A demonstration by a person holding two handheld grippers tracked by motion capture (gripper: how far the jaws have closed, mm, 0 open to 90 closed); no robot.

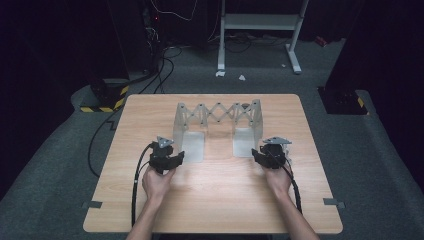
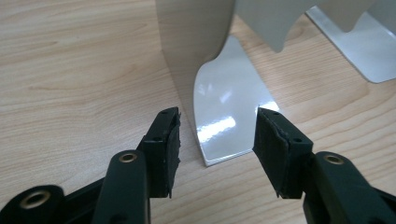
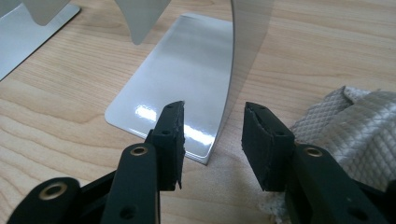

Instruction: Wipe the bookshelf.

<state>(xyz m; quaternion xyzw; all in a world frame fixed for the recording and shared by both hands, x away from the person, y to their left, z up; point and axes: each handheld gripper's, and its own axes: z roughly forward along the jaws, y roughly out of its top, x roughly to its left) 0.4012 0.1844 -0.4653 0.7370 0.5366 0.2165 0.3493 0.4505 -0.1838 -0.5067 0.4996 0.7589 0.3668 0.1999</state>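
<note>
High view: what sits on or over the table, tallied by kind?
Expanding metal book rack: 1
Handheld grippers: 2, left gripper and right gripper, both open
Grey cloth, seen in the right gripper view: 1
Total: 4

Your expandable metal rack (image 1: pixel 218 120) stands upright mid-table, scissor lattice stretched wide, glossy base plates (image 2: pixel 223 116) flat on the wood.
</note>
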